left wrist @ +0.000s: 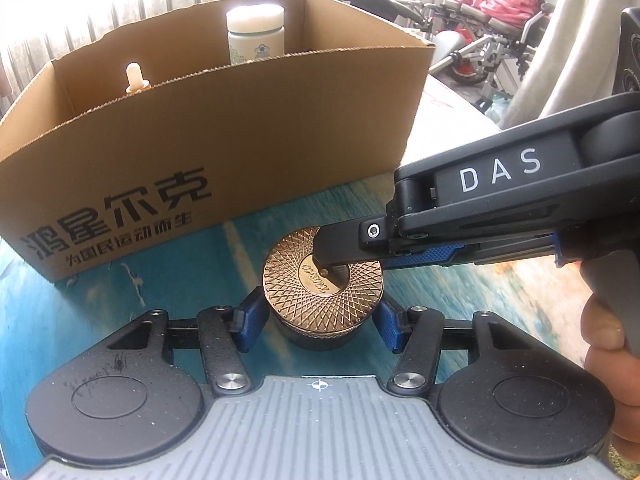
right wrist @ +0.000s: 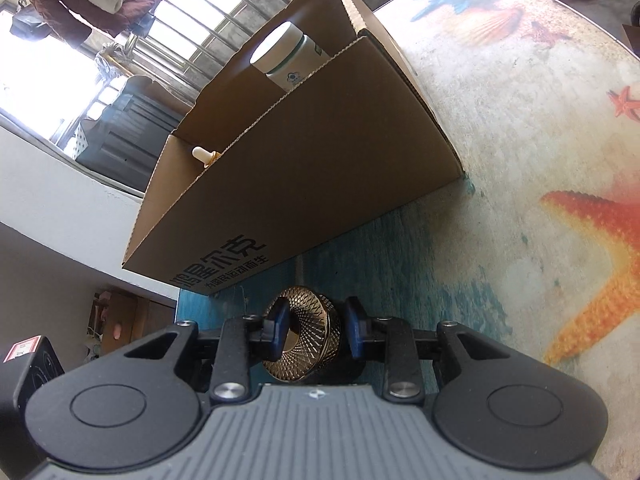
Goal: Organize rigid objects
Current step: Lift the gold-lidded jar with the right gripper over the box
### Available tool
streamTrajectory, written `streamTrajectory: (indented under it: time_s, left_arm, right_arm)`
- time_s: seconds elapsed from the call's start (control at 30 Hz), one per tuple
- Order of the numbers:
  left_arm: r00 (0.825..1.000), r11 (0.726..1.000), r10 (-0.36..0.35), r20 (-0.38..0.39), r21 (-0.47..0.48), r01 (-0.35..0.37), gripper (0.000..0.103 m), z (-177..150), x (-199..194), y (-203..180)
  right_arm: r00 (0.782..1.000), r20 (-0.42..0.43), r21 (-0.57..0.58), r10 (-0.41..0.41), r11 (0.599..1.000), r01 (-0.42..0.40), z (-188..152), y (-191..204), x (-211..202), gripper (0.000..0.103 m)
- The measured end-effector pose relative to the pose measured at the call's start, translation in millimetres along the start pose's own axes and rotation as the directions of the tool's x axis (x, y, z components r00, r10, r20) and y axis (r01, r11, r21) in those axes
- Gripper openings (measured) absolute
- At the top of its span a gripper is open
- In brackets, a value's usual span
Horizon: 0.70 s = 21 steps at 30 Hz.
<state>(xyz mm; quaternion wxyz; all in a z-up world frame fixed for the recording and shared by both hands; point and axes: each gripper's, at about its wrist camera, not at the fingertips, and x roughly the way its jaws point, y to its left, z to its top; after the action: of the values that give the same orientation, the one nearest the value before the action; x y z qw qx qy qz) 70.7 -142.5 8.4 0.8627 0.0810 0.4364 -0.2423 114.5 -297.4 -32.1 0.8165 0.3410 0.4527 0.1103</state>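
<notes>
Gold-lidded jar (left wrist: 322,280) is clamped at its base by the left gripper (left wrist: 318,322); its lid is pinched by the right gripper (right wrist: 316,330).

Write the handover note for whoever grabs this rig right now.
Left tool: pads look closed on the sides of the gold-lidded jar, which stands on the table.
Right tool: one finger lies on the jar's lid, the other is past its rim; grip unclear.
Done: white bottle and small cream-capped bottle stand in the cardboard box.
Left: the jar, just in front of the box, probably goes in next.
</notes>
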Motion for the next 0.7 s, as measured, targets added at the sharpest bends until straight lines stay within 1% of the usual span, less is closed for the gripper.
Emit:
streamTrajectory:
  time_s: [0.17,0.4,0.53,0.7]
  left_arm:
    - [1.000,1.000,-0.008,0.001,0.010,0.008,0.056,-5.2,-2.6,-3.6]
    - [1.000,1.000,-0.003,0.002,0.020,0.003,0.057,-3.7,0.7,-6.3]
    - [1.000,1.000,0.004,-0.004,0.023,-0.003,0.057,-3.7,5.9,-8.5]
    - [1.000,0.999,0.022,0.017,0.038,-0.022,0.056,-7.5,4.7,-12.6]
  right_arm:
    - [1.000,-0.002,-0.002,-0.005,1.000,0.005,-9.3,-0.8,-7.4,0.033]
    - [1.000,-0.004,-0.005,-0.011,1.000,0.011,-13.7,-1.1,-11.3,0.034]
    - [1.000,-0.003,-0.005,-0.006,1.000,0.006,-14.0,-2.1,-11.9,0.034]
    - [1.000,-0.001,-0.002,0.006,1.000,-0.006,-14.9,-4.6,-12.4,0.035]
